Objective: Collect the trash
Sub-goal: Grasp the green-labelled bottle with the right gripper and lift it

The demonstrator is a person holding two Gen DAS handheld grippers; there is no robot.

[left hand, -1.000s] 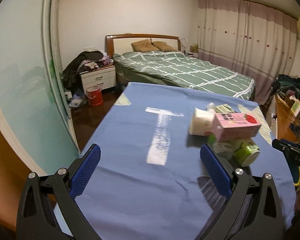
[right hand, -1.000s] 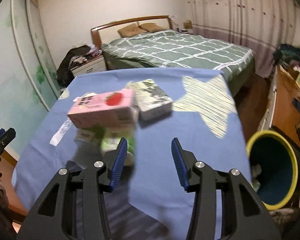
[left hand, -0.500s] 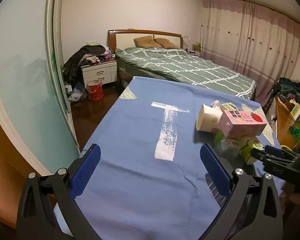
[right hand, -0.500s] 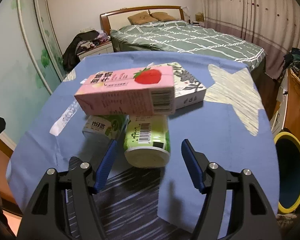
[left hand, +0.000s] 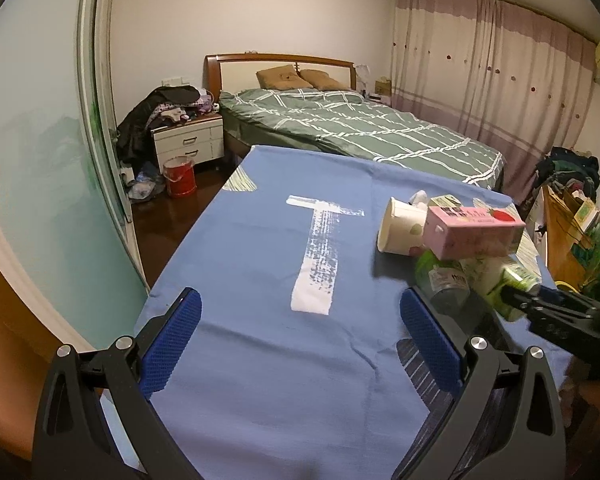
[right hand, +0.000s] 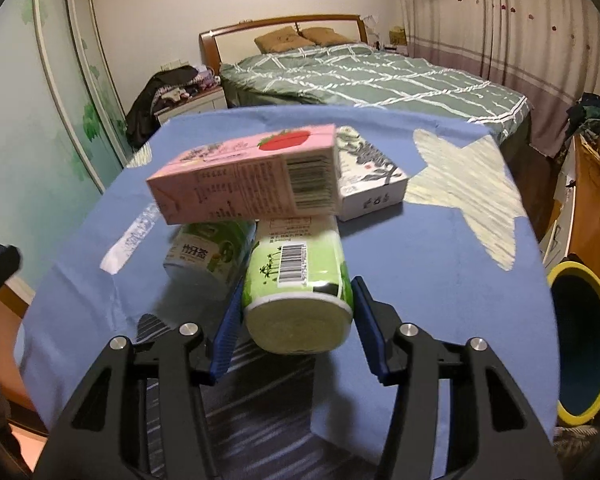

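Bedroom; desk [left hand: 260, 264] under blue cloth. Right gripper [right hand: 296, 320]: jaws flank the green can [right hand: 300, 280] lying on its side, pads at or near its walls; contact unclear. Pink carton [right hand: 248, 180] rests across the can and a second green can [right hand: 210, 254]. Left gripper [left hand: 300, 336]: jaws wide, nothing between. Yellow-rimmed bin [right hand: 584, 344] beside the desk.

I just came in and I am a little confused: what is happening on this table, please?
A person is collecting trash with two handheld grippers. The right gripper has its fingers around the base of a green bottle lying on the blue cloth; a firm grip is not clear. A pink carton rests across the bottles. The left gripper hangs open, holding nothing. A yellow-rimmed bin stands at the right.
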